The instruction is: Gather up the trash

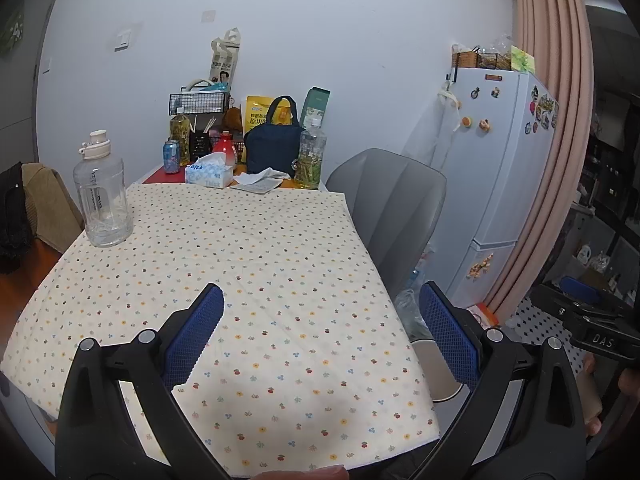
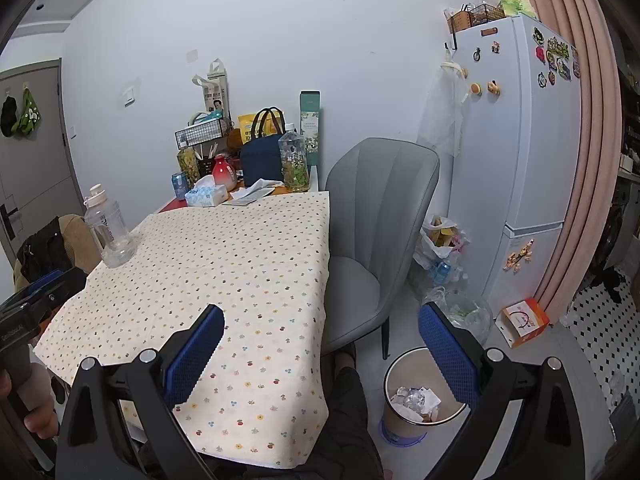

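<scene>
My left gripper (image 1: 322, 336) is open with nothing between its blue pads, hovering over the near end of the table's flower-print cloth (image 1: 248, 264). My right gripper (image 2: 322, 356) is also open and holds nothing; it hangs over the table's right edge. A beige bin (image 2: 412, 364) stands on the floor below it, with crumpled paper and foil (image 2: 416, 398) inside. The bin (image 1: 436, 368) shows partly in the left wrist view. Crumpled white paper (image 2: 256, 192) lies at the table's far end, beyond the cloth.
A clear water jug (image 1: 103, 196) stands on the cloth's left side. Bottles, a can, a tissue box (image 1: 209, 174) and a navy bag crowd the far end. A grey chair (image 2: 376, 208) sits right of the table. Filled plastic bags (image 2: 440, 240), an orange box (image 2: 524, 322) and a fridge (image 2: 516, 128) stand beyond.
</scene>
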Tool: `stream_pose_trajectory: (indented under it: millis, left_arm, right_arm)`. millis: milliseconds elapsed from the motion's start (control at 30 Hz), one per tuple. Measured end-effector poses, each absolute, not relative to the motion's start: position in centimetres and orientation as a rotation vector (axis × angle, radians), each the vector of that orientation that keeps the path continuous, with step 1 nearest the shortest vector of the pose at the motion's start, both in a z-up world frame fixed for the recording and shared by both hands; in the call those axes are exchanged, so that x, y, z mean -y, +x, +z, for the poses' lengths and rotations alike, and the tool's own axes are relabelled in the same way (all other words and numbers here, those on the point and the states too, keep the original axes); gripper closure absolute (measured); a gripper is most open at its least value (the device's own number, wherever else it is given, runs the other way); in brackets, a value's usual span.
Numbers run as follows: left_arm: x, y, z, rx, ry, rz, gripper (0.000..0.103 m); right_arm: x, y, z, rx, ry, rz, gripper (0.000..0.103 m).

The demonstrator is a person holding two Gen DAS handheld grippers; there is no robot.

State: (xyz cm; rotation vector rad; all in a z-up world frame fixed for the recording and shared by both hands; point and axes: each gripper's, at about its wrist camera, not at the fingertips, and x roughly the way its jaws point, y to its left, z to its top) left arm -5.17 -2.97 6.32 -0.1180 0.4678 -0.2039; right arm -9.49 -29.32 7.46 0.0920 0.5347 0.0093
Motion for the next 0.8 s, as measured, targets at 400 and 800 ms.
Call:
stream_pose_trajectory:
  millis: [400, 800]
  left_arm:
    - [2.81, -5.3, 6.16, -0.466, -0.122, -0.203, 0.006]
    - [3.1, -5.36, 6.07, -0.467, -0.116, -0.202, 0.006]
  right_arm:
    - [29.42, -9.7, 7.57, -0.529, 0.094, 0.008, 0.008]
    - [29.22, -9.61, 7.87, -0.533, 0.076, 0.017, 0.008]
